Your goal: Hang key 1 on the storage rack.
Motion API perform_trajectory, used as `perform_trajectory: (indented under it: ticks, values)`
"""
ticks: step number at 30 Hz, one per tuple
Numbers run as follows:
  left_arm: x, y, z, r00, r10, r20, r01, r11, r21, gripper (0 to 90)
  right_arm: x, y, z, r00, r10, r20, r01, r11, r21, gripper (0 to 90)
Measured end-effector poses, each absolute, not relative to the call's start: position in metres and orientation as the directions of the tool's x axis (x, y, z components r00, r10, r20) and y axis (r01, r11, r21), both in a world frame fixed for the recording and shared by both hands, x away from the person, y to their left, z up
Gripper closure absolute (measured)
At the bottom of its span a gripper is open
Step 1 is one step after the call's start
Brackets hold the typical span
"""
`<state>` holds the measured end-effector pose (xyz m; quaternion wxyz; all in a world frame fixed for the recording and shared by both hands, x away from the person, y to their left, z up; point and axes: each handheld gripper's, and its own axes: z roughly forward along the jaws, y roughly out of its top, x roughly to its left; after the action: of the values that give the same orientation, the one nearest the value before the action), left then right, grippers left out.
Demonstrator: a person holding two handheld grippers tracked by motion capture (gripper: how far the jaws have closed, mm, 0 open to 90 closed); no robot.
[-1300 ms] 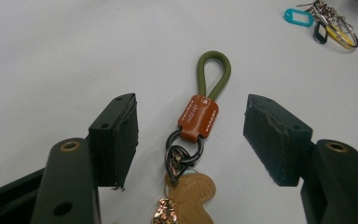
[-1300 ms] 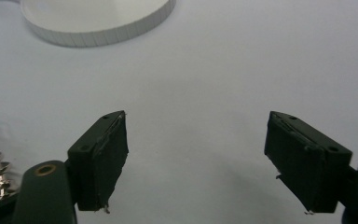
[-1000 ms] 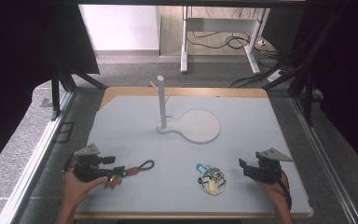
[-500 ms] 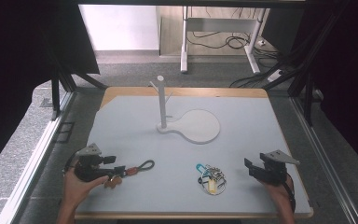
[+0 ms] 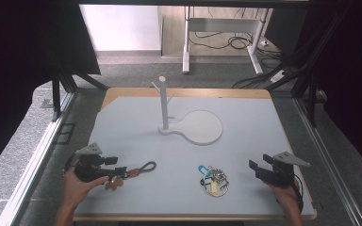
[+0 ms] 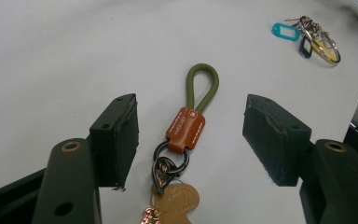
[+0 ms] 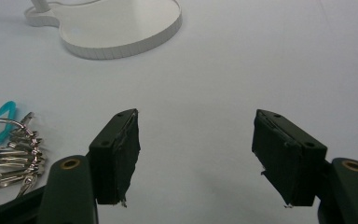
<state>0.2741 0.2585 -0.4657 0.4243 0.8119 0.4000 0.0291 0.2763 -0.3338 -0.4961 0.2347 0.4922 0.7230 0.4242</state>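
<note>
Two claws stand wide open, holding nothing. The left claw (image 6: 189, 140) has just been closing a little around the key strap (image 6: 186, 135), not touching it. The strap lies flat on the desk (image 5: 136, 122), its green loop pointing away from the claw.

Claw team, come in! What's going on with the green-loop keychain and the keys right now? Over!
Left claw open, straddling the green-loop keychain, not gripping. Right claw open, empty, key bunch beside it. Peg stand far back; nothing in the way.

A pale grey table (image 5: 122, 117) bears a white stand (image 5: 191, 125), a green-looped keychain (image 5: 139, 169) and a key bunch (image 5: 213, 178).
</note>
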Motion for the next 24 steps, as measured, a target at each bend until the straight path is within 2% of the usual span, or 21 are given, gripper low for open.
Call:
perform_trajectory:
  ticks: [6, 14, 24]
  values:
    - [0.277, 0.253, -0.454, 0.695, 0.670, -0.260, 0.615, -0.368, 0.698, 36.7, 0.280, -0.336, -0.498, -0.413, 0.907, 0.087, 0.523, 0.158, 0.837, 32.9]
    - [0.282, 0.241, -0.442, 0.764, 0.607, -0.220, 0.573, -0.482, 0.662, 38.9, 0.278, -0.334, -0.498, -0.421, 0.904, 0.077, 0.527, 0.175, 0.832, 32.7]
    - [0.300, 0.223, -0.439, 0.817, 0.549, -0.180, 0.542, -0.621, 0.567, 41.8, 0.277, -0.333, -0.496, -0.418, 0.906, 0.064, 0.527, 0.185, 0.829, 32.9]
